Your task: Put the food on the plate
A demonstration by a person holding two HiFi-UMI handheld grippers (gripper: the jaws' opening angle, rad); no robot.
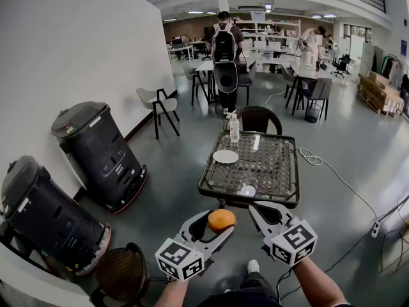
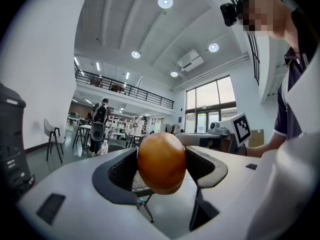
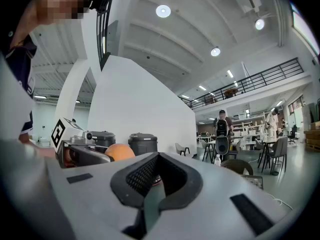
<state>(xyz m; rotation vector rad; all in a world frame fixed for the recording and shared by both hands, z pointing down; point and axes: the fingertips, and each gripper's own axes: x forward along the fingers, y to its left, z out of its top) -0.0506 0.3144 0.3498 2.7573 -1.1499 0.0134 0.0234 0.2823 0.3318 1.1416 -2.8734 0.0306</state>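
Now we are in the carrying step: our left gripper [image 1: 218, 229] has its jaws spread wide and pressed on both sides of the orange [image 2: 161, 162], holding it level in the air well short of the counter [image 1: 211, 191], while our right gripper [image 3: 156, 179] is empty, its jaws closed together. Next, we judge, the orange must travel forward over the white plate [image 1: 225, 157], which sits on the counter's far left part near a bottle [image 1: 234, 130], then be lowered onto it and released gently so it does not roll off.

Bright, even light from round ceiling lamps [image 2: 165, 2], soft shadows, strong fisheye warp, dark corners.
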